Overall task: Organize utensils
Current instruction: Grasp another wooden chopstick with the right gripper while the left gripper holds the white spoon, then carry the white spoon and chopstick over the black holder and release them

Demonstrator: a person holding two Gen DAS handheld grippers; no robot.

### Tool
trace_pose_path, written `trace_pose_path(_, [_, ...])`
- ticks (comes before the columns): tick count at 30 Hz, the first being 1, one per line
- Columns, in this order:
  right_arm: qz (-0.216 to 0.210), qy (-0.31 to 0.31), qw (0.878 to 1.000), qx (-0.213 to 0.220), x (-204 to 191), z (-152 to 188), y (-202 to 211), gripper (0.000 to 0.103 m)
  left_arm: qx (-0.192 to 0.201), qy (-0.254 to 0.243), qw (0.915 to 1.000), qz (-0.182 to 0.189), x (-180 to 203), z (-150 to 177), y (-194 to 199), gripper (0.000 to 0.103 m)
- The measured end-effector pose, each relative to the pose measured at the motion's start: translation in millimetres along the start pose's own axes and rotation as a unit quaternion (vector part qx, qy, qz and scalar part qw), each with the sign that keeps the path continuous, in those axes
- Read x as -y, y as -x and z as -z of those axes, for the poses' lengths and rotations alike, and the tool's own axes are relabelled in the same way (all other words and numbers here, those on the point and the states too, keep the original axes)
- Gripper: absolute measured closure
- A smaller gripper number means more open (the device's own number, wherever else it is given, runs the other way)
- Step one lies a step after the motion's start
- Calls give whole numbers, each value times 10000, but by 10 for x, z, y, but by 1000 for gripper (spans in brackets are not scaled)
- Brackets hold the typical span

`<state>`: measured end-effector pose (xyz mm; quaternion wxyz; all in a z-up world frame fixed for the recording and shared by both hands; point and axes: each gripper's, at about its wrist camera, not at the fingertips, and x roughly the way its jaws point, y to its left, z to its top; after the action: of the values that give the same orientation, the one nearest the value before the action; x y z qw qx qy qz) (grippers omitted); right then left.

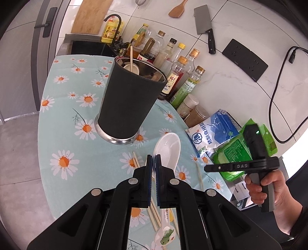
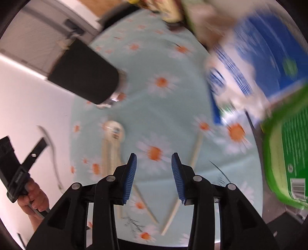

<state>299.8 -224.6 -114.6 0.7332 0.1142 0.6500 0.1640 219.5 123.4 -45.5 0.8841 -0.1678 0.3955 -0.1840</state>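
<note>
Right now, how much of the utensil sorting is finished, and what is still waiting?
Done: the black holder already contains a chopstick and other utensils. In hand: the left tool is shut on a white spoon; the right tool is open above loose chopsticks. Left: those chopsticks and a frog-printed spoon on the tablecloth.

You have one dark utensil holder (image 1: 129, 100), two white spoons (image 1: 167, 148) on your daisy cloth (image 1: 63, 123), one cleaver (image 1: 204, 25), one wooden spatula (image 1: 177, 9), one cutting board (image 1: 90, 15), one salt bag (image 1: 213, 132), loose chopsticks (image 1: 137, 159) partly hidden, count unclear.
</note>
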Motion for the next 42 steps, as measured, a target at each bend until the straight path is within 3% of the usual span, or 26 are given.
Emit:
trace_pose_path(5, [339, -151, 9993, -33, 236, 10, 19, 64, -41, 4, 10000, 2, -8, -7, -20, 101])
trace_pose_path(11, [705, -141, 9972, -196, 256, 24, -24, 66, -52, -3, 10000, 56, -3, -22, -46, 101])
trace_pose_path(17, [1196, -159, 9915, -486, 202, 16, -240, 84, -118, 30, 9998, 131, -6, -6, -121, 101])
trace_pose_path(22, [1668, -47, 9846, -519, 54, 27, -317, 87, -149, 68, 9997, 203, -9, 35, -169, 101])
trace_pose_path(25, [1886, 44, 9809, -481, 18, 37, -340, 97, -157, 78, 9996, 231, -3, 53, -193, 101])
trace_pose_path(33, [1871, 323, 9809, -427, -225, 141, -363, 98, -127, 96, 9997, 210, 14, 57, -163, 101])
trace_pose_path(42, [1343, 739, 9881, -120, -753, 173, -259, 98, -67, 97, 9999, -91, 18, 34, -46, 101])
